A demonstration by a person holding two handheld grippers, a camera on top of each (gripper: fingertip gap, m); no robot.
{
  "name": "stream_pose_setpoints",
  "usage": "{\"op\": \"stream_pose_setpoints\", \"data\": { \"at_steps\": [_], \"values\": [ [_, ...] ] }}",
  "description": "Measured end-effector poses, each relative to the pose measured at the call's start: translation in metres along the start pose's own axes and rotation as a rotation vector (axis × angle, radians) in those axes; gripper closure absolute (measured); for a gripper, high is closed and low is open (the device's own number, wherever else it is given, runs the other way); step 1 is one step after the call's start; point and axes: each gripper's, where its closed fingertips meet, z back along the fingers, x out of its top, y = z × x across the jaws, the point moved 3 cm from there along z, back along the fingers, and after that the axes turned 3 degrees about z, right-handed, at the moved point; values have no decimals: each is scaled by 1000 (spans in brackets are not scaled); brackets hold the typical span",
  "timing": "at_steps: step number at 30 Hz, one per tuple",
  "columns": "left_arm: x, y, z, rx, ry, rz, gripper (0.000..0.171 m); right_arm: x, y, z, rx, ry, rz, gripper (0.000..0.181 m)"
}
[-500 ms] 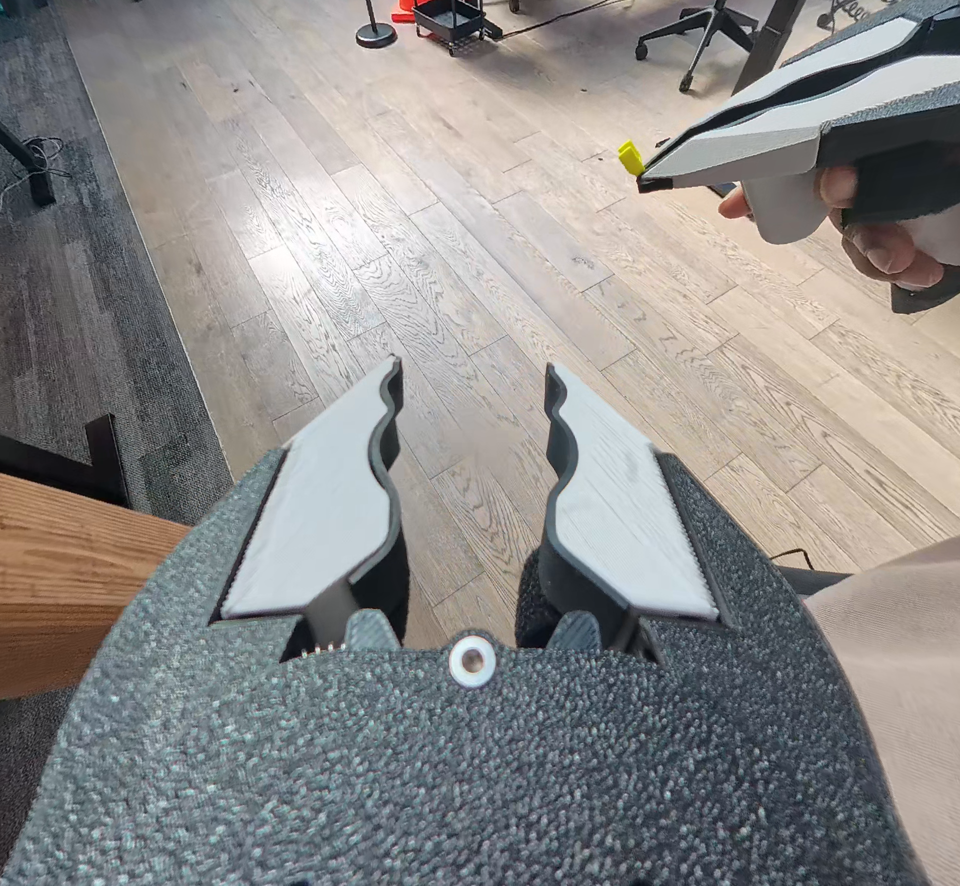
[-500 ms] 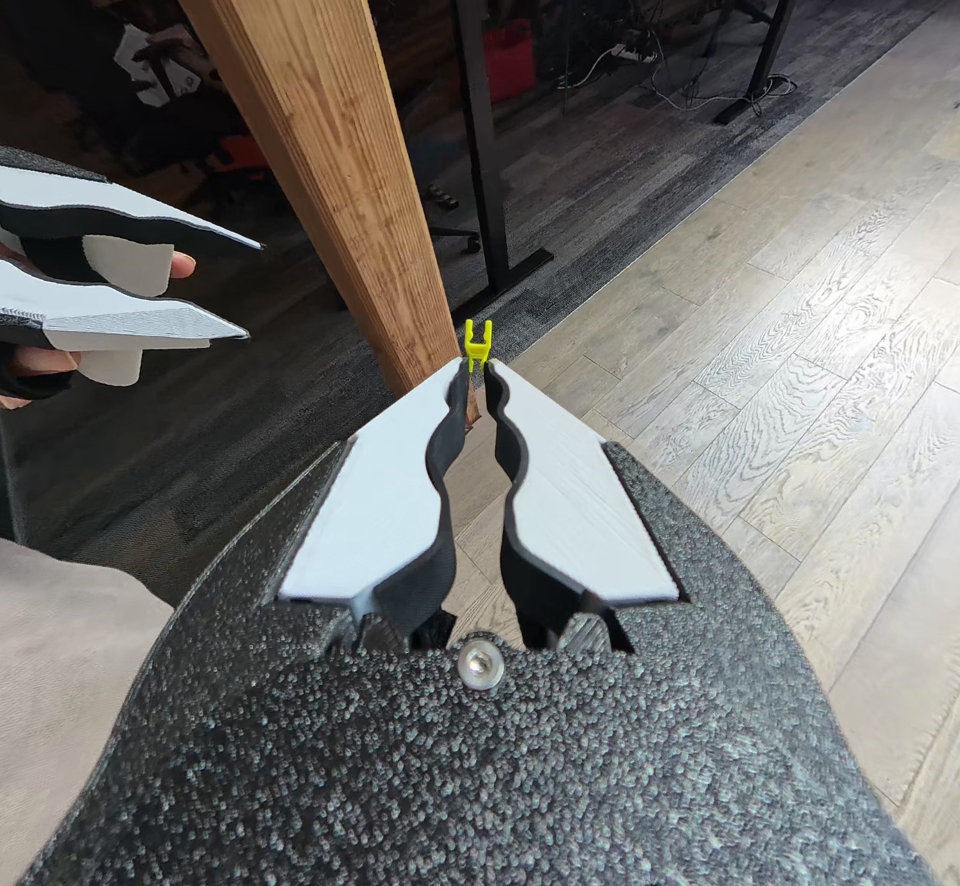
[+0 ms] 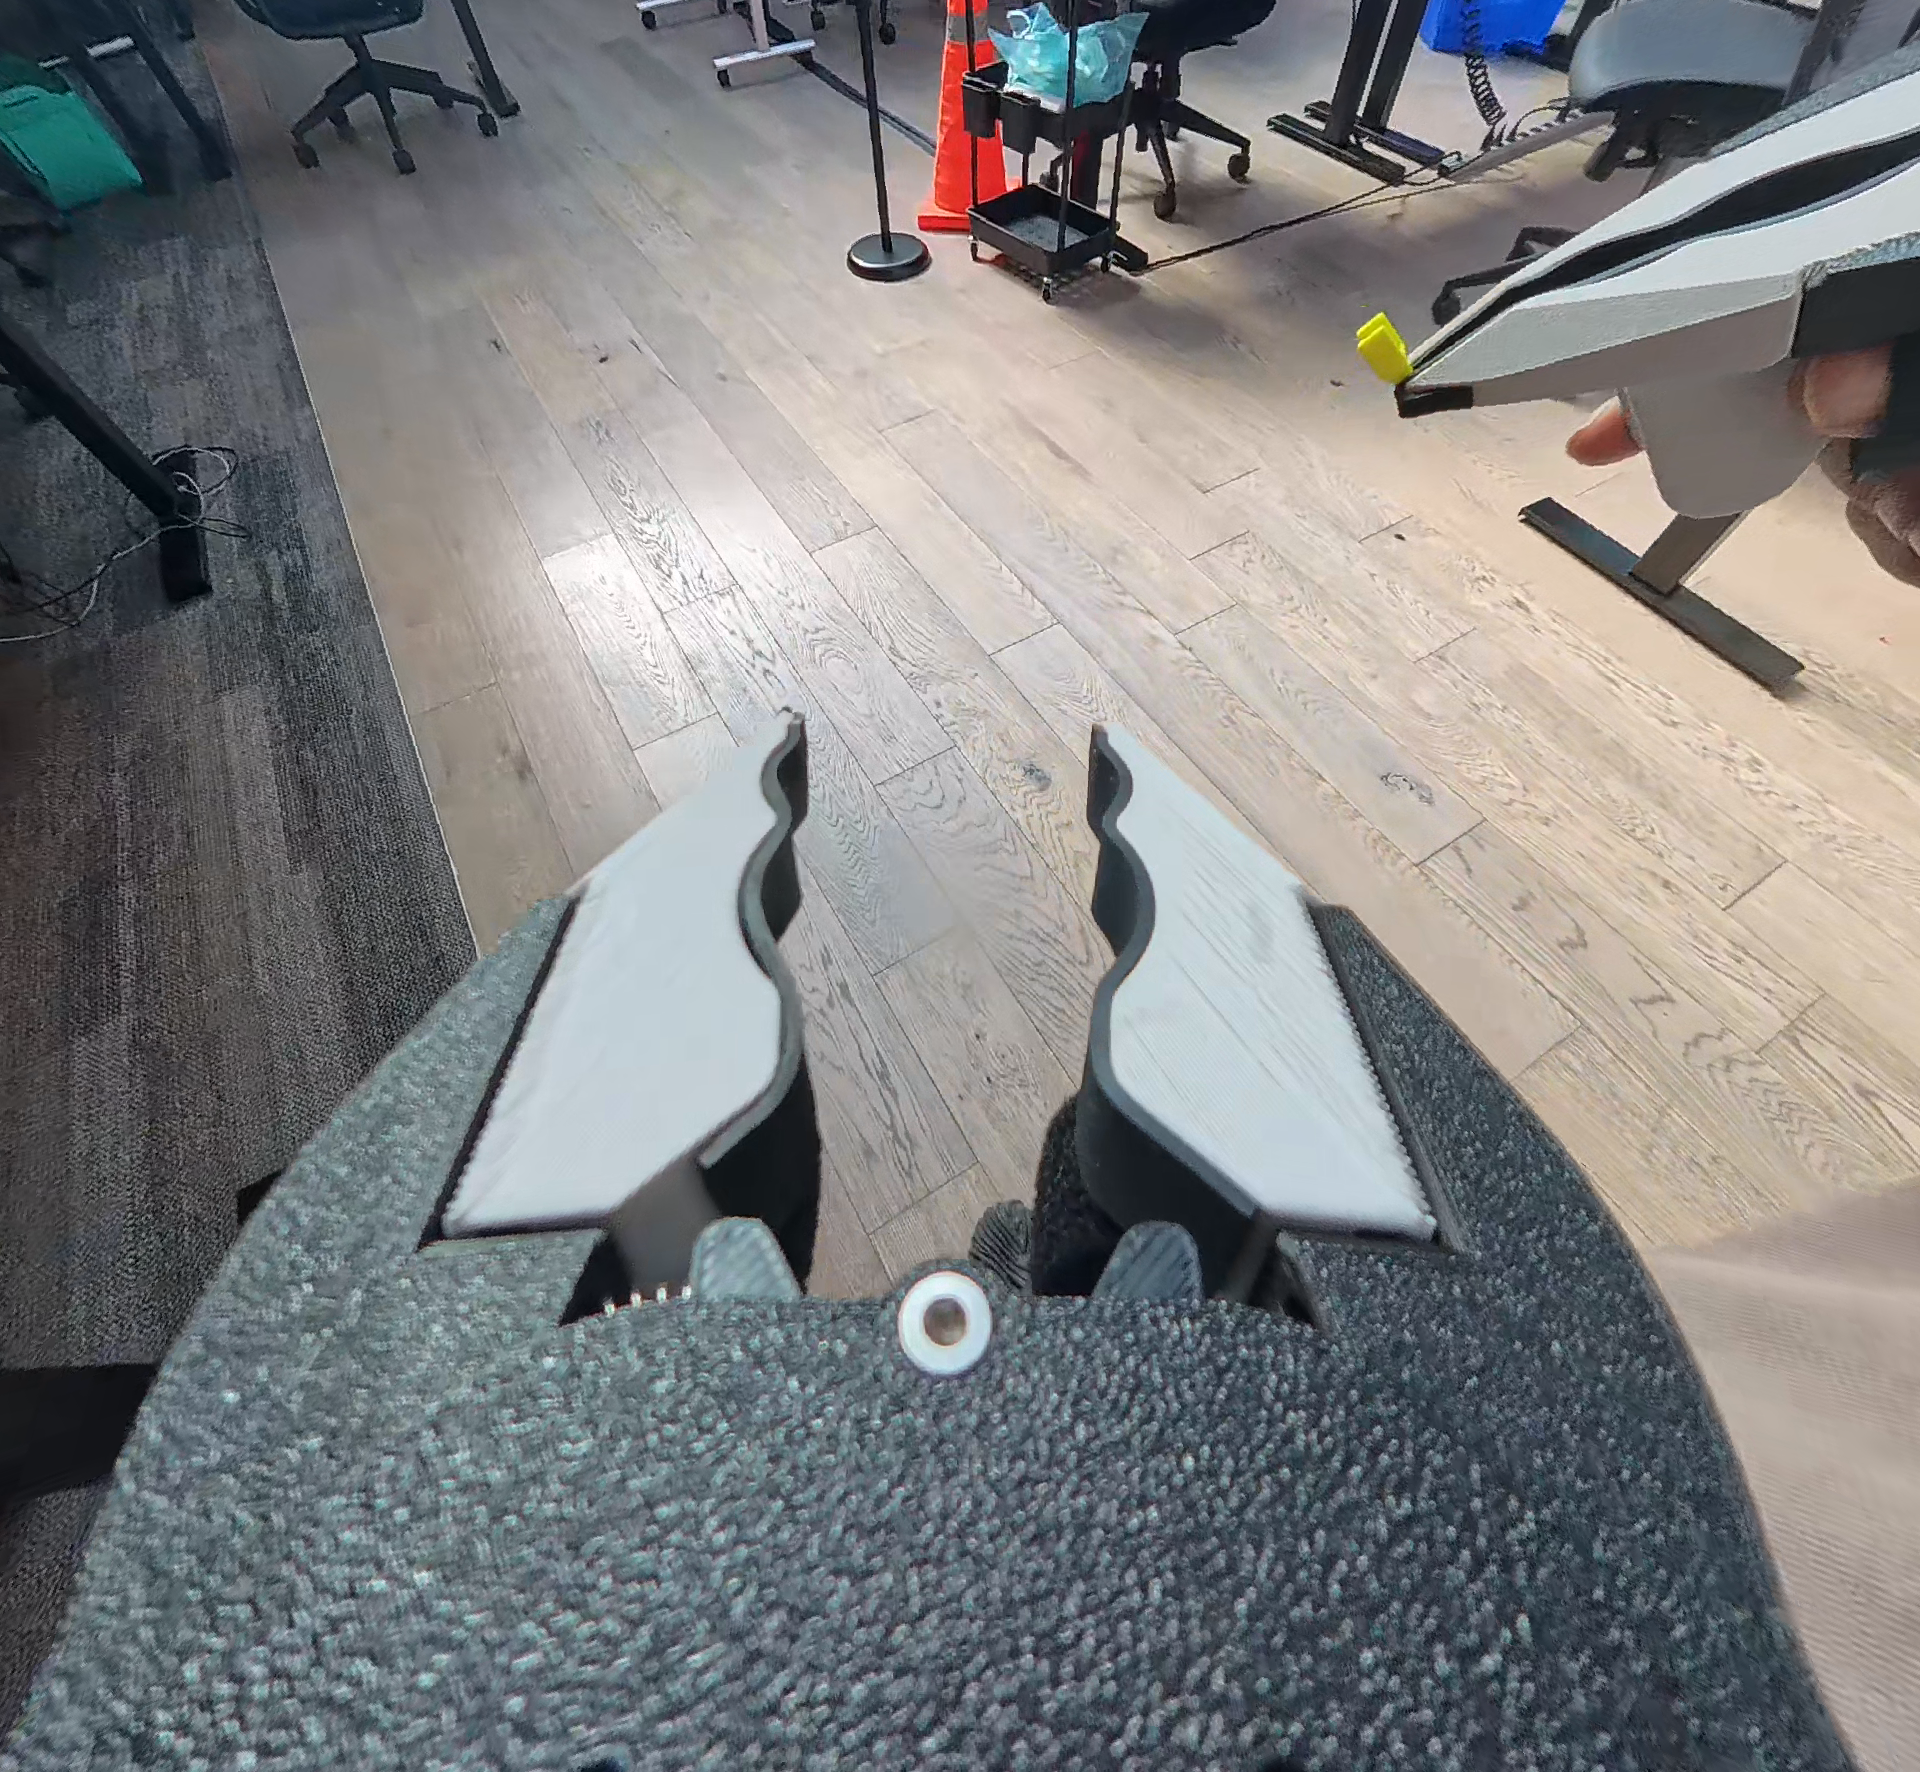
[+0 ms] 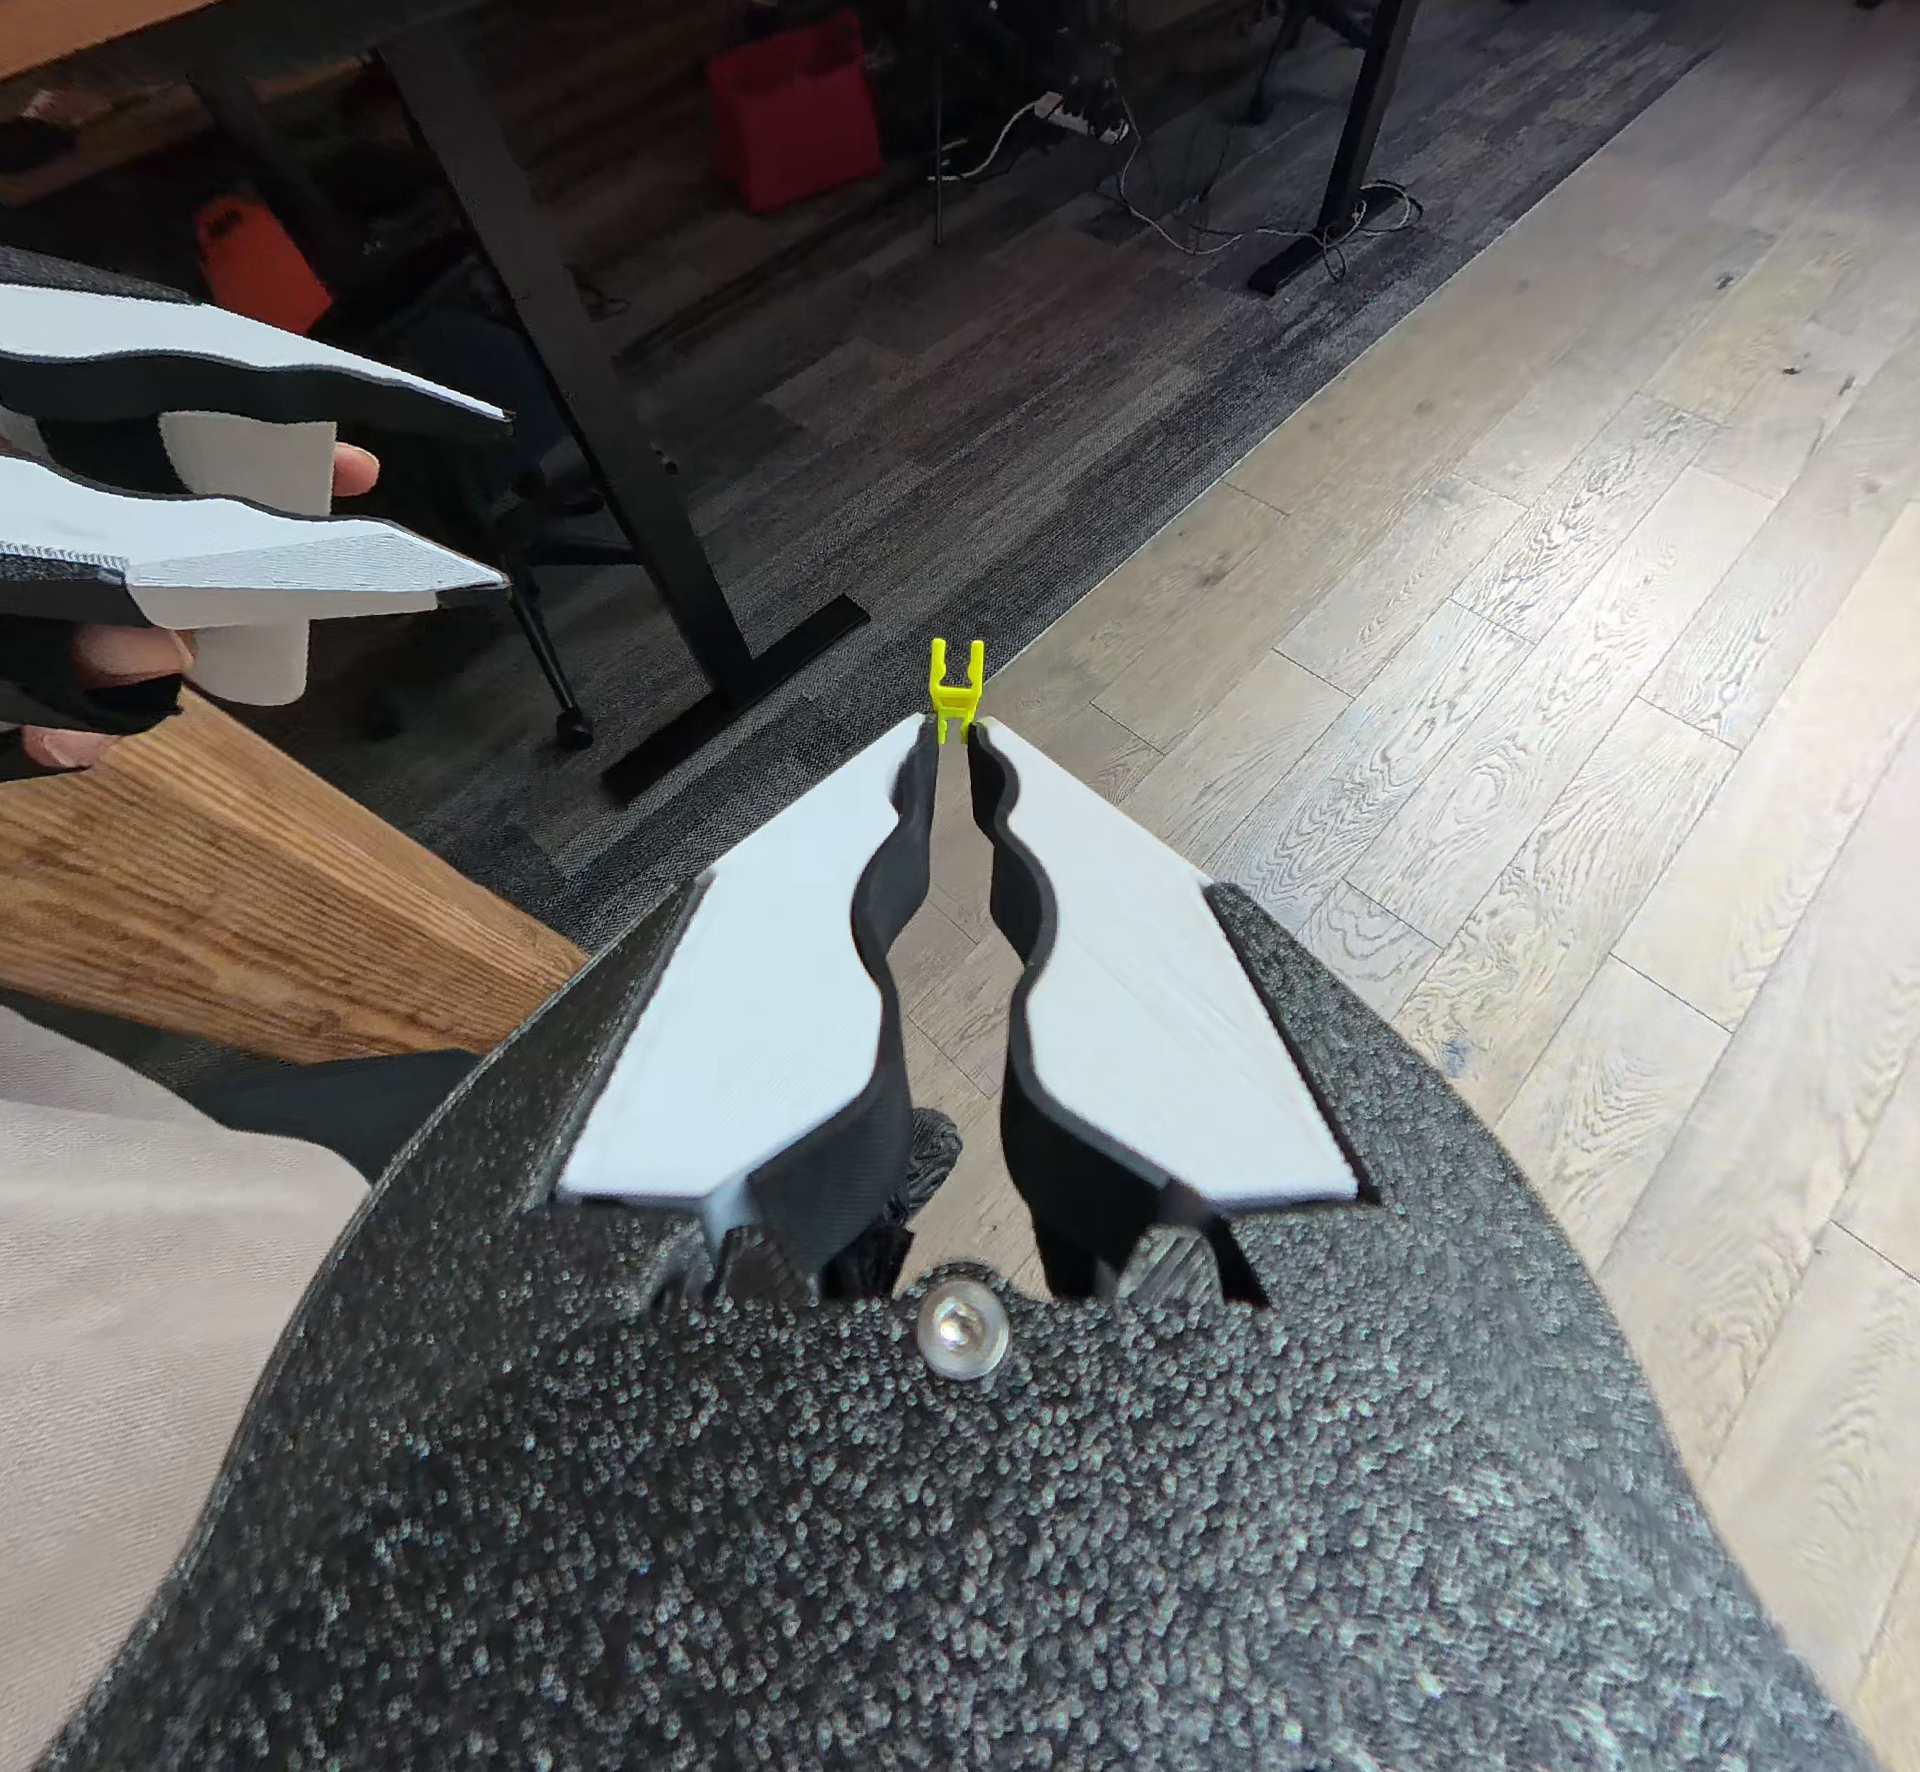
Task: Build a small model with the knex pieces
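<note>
- Left wrist view: left gripper (image 3: 945, 735) hanging over plank floor (image 3: 1039, 517), jaws apart, empty. Aim raised since half a second ago: chairs, cone (image 3: 961, 112) and cart (image 3: 1044, 112) now further into frame. Right gripper (image 3: 1429, 377) at far right, yellow clip (image 3: 1382, 348) at its tip.
- Right wrist view: right gripper (image 4: 954, 725) nearly closed, pinching clip (image 4: 954, 683), prongs outward. Wooden beam (image 4: 208, 901) now low on the left instead of upright ahead. Clip unmoved in the grip.
</note>
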Motion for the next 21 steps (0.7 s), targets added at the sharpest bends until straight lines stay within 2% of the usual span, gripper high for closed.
{"op": "stream_pose_setpoints", "data": {
  "at_steps": [3, 5, 8, 11, 15, 18, 21],
  "values": [
    [57, 79, -83, -34, -14, 0, 117, 58, -75, -68, -36, -14, -42, 177],
    [99, 123, -134, -54, -9, -22, 115, 94, -122, -101, -67, -21, -38, 177],
    [156, 179, -208, -95, -24, -50, 112, 133, -196, -155, -74, -31, -68, 177],
    [179, 234, -296, -125, -5, -45, 108, 152, -278, -225, -70, -41, -91, 177],
    [190, 310, -419, -102, 34, 23, 108, 177, -381, -322, -48, -54, -79, 177],
    [214, 371, -501, -73, 114, 114, 107, 222, -469, -396, -1, -76, -86, 177],
    [266, 442, -566, -23, 100, 113, 107, 288, -545, -466, 69, -91, -43, 177]
  ]
}}
